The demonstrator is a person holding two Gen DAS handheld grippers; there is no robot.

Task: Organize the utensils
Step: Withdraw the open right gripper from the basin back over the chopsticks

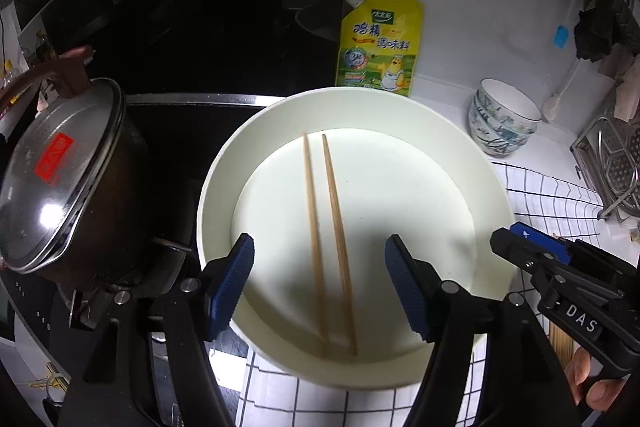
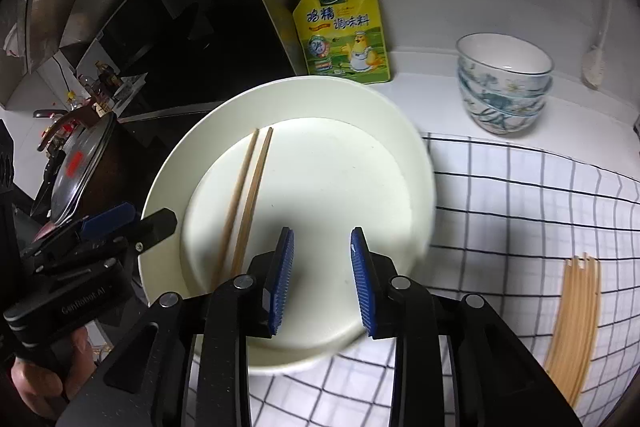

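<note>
The gridded cloth [image 2: 520, 195] covers the near right of the counter, and the black cooktop [image 1: 168, 131] takes the left, with a lidded pot [image 1: 64, 179] on it. Between them a cream plate [image 1: 460, 163] sits partly on the cloth, and behind it a yellow seasoning pouch [image 1: 380, 47] leans against the wall. Stacked patterned bowls [image 2: 504, 87] stand at the far right.

Two wooden chopsticks [image 1: 328, 227] lie inside the plate, left of its centre. Their long axes run near to far, almost parallel. They sit closer together at the near end and spread a little toward the far tips, which point at the pouch. A bundle of paler chopsticks [image 2: 572, 315] lies on the cloth at the near right, well apart from the plate.

The left gripper [image 1: 320, 287] hangs above the near ends of the pair with its jaws wide and nothing between the pads. The right gripper [image 2: 322, 283] stands over bare plate just right of the pair, jaws partly open and empty.

The main risk, I judge, is a pinch that catches only one stick. A pad could also nudge the slim sticks so they roll on the smooth glaze and cross. Pressing the near rim could tip the plate, since it straddles the cloth edge.
</note>
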